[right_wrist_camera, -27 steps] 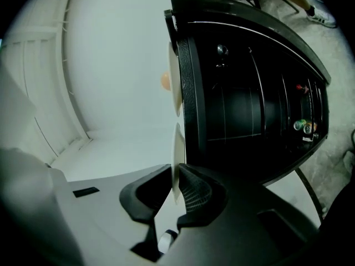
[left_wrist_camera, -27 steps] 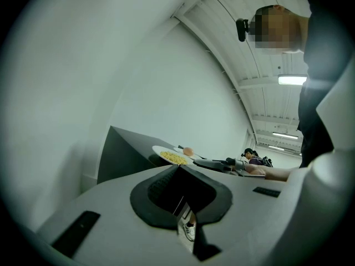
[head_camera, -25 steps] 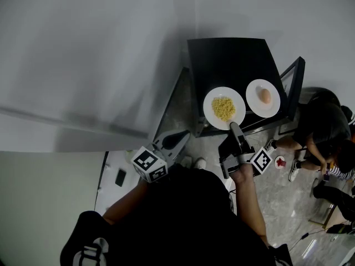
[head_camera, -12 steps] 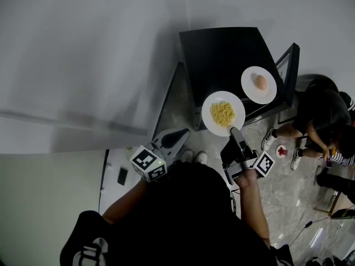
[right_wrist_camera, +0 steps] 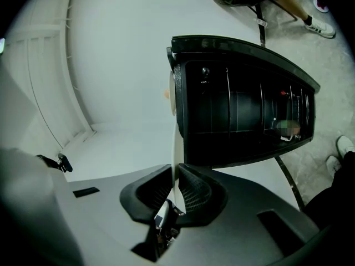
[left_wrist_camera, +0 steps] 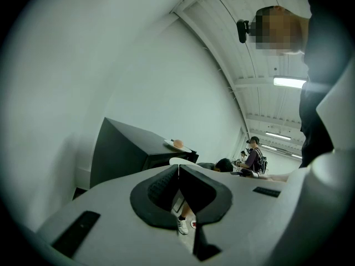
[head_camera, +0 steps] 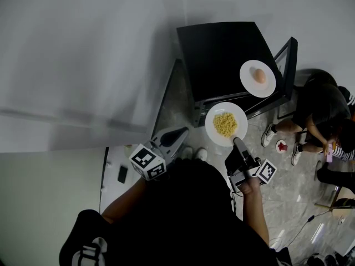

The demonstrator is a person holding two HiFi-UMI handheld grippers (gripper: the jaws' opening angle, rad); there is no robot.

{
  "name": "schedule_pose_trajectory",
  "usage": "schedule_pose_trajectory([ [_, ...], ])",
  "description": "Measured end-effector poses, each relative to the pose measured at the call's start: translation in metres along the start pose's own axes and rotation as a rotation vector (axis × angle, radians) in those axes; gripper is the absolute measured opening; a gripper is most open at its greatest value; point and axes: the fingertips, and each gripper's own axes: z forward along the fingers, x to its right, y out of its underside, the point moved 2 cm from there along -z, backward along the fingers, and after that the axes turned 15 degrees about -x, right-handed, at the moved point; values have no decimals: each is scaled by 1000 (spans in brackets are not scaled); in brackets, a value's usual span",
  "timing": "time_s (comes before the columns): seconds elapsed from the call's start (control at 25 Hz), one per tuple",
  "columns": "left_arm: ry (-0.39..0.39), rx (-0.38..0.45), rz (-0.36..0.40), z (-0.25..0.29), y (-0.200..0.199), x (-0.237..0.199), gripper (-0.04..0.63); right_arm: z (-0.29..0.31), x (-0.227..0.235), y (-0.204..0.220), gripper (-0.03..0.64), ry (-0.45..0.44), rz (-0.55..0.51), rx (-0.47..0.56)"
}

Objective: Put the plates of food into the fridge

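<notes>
Two white round plates of food are in play at a small black fridge. The plate heaped with yellow noodle-like food (head_camera: 226,124) hangs in the air just in front of the fridge's open front. It is pinched by its near rim in the right hand-held gripper (head_camera: 237,142), whose jaws are clenched on that rim. The second white plate, carrying one pale orange egg-shaped item (head_camera: 258,77), sits on the flat top of the black fridge (head_camera: 219,51). It is near the front right corner, well apart from both grippers.

The fridge's framed door (head_camera: 289,57) stands swung open to the right, and wire shelves show inside the dark compartment. The left hand-held gripper (head_camera: 176,134) has its jaws pressed together on nothing and is held low near the fridge's left side. A person (head_camera: 321,115) crouches on the marbled floor (head_camera: 288,187) beyond the door.

The step in hand appears to be bringing the first plate to the fridge. The next move likely calls for keeping it level, lowering it to a shelf, sliding it in and only then letting go.
</notes>
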Motion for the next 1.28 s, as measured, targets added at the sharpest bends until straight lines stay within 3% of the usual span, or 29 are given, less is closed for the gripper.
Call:
schedule_pose_trajectory([
  [0.48, -20, -20, -1, -6, 10, 0, 25, 4, 35, 0, 52, 51, 26, -7],
  [1.28, -60, -9, -16, -10, 3, -16, 25, 30, 113, -41, 51, 223, -2, -1],
])
